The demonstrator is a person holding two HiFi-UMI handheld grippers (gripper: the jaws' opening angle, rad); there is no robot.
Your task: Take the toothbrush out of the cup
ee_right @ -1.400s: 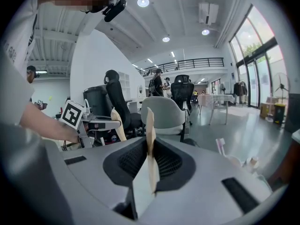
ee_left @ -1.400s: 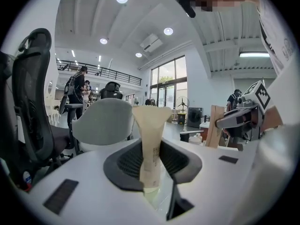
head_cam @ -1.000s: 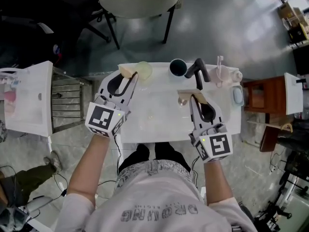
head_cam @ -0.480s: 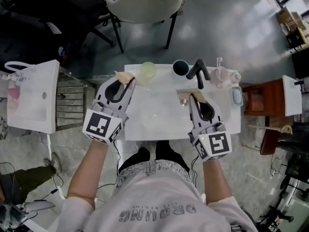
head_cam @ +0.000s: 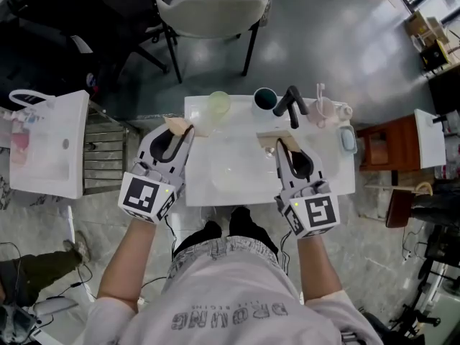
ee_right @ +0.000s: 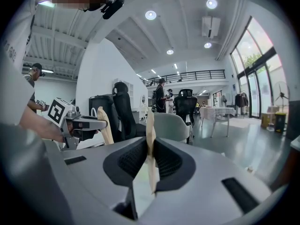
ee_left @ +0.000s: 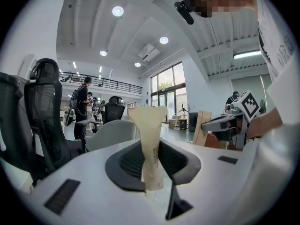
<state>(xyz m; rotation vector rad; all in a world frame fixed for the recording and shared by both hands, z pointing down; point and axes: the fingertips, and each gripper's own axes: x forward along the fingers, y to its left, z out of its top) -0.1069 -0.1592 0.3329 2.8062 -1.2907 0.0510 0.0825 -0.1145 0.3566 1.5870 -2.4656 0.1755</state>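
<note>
Though indistinct overhead, cream tube (ee_left: 149,121) tight in left tool (ee_left: 152,149), tan card (ee_right: 150,125) in right tool (ee_right: 150,146).

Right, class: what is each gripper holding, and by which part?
The left gripper clamps a beige packet by its narrow end; the right gripper clamps a thin beige card by its lower part.

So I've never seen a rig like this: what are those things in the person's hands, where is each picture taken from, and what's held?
A person holds a two-jaw tool in each hand. One picture comes from a head camera looking down; the other two come from cameras riding on each tool. On the white washstand stand a pale cup, a dark cup and a black tap. The left tool grips a cream packet, the right tool a thin tan piece.
</note>
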